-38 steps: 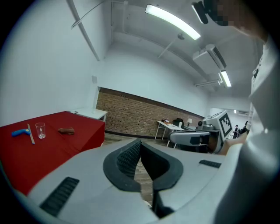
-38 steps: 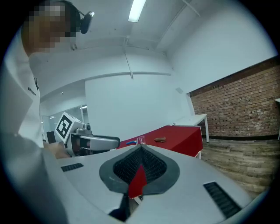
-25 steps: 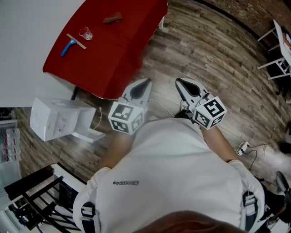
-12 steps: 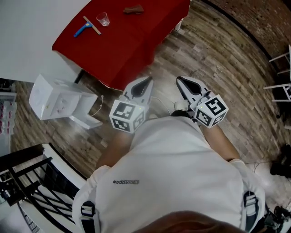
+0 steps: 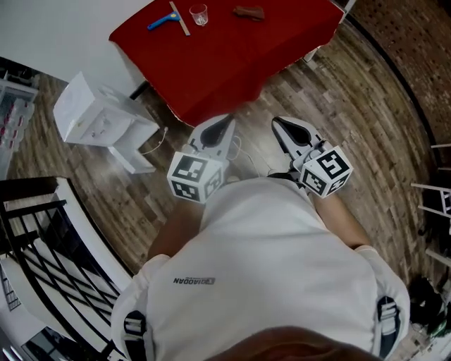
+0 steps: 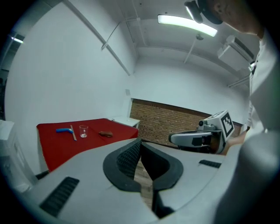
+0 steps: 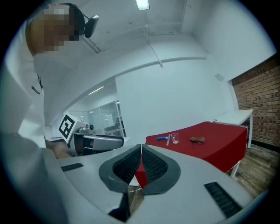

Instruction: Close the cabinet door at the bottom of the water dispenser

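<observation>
Fingers (image 6: 126,160) of the left gripper (image 6: 139,142) meet at their tips with nothing between the black ribbed pads, and the right gripper (image 7: 141,148) has its fingers (image 7: 154,164) pressed together the same way, also empty. In the head view the left gripper (image 5: 224,125) and right gripper (image 5: 280,125) are held side by side in front of the person's white shirt (image 5: 271,261), both pointing up the picture, well apart from everything else. Beneath them is a wooden plank floor (image 5: 352,141). A bench under a red cloth (image 5: 239,56) stands ahead, carrying a blue-handled scraper (image 5: 168,17), a clear glass (image 5: 199,13) and a small brown thing (image 5: 249,12). A brick wall (image 5: 416,42) runs along the upper right, a plain white wall (image 5: 63,25) along the upper left, and a black railing (image 5: 49,240) fills the lower left. The white water dispenser (image 5: 91,113) stands on the floor just beside the bench's left corner, to the left of the grippers. Its long axis runs in the picture from upper left to lower right, with the lower end toward the person. There the cabinet door (image 5: 135,152) stands swung out from the body, open.
</observation>
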The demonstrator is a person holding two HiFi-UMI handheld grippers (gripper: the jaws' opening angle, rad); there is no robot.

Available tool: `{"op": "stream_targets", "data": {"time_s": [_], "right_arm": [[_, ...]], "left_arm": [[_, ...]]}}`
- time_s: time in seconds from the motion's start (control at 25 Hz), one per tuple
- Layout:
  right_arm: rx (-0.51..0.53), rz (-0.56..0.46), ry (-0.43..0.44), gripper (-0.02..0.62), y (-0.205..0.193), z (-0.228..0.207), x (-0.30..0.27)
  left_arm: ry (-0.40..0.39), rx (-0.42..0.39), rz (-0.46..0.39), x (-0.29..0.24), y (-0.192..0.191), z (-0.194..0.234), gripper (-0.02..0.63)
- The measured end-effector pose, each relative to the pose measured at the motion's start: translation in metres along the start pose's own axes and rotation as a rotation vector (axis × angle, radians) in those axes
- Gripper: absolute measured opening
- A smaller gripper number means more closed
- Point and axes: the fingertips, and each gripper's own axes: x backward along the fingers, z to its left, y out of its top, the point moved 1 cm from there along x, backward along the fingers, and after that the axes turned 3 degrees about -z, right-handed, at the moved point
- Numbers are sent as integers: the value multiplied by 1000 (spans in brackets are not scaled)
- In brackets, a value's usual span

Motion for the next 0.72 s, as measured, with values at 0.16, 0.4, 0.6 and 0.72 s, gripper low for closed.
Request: {"op": "stream_targets", "data": {"time_s": [0.16, 0.4, 0.6, 0.72], "right_arm": [[-1, 30, 81, 23, 1, -12, -9], [0, 50, 206, 23, 6, -21, -14], [11, 84, 301, 23, 1, -24, -11], [16, 94, 351, 23, 0, -24, -8]], "left_arm": [[89, 32, -13, -1, -1, 1, -5], [204, 58, -36, -4, -2, -7, -5], [313, 86, -45, 0, -9, -14, -5], [363, 100, -48, 1, -12, -20, -5]]}}
